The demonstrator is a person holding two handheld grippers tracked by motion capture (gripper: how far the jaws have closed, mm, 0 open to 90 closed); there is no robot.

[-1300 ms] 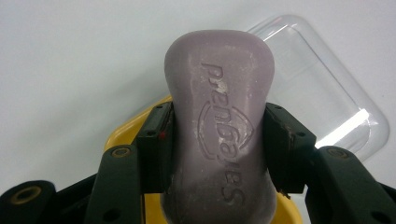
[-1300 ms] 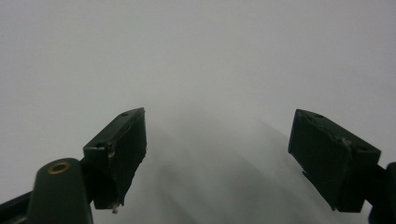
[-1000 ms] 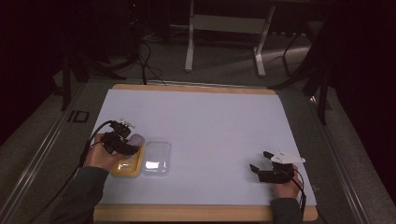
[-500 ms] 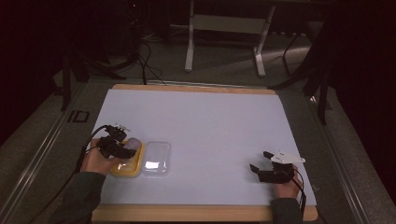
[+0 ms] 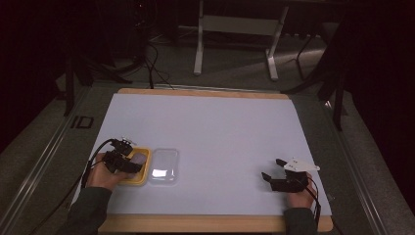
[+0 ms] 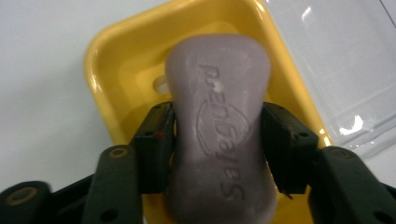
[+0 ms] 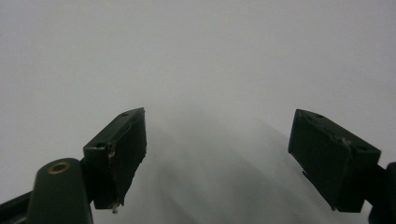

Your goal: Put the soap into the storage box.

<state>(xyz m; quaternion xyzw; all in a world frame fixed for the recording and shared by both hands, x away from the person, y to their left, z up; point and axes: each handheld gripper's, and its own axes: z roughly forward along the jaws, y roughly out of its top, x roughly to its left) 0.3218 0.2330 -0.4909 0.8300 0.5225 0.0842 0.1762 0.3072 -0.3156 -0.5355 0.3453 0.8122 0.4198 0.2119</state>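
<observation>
Down at the near left of the white table (image 5: 220,127), the left gripper (image 6: 217,126) has its black jaws on either side of a pale purple, embossed soap bar (image 6: 219,126) lying in the yellow plastic soap dish (image 6: 107,70). Its jaws have just been opening; the left pad sits against the bar, the right shows a slight gap. A clear plastic lid (image 5: 164,166) lies just right of the dish. Far right, the right gripper (image 7: 217,154) rests with jaws spread wide over bare table.

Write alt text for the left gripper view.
A lilac soap bar lies over a yellow soap dish, between the left gripper's black jaws, which have just been opening. A clear lid lies beside the dish.
</observation>
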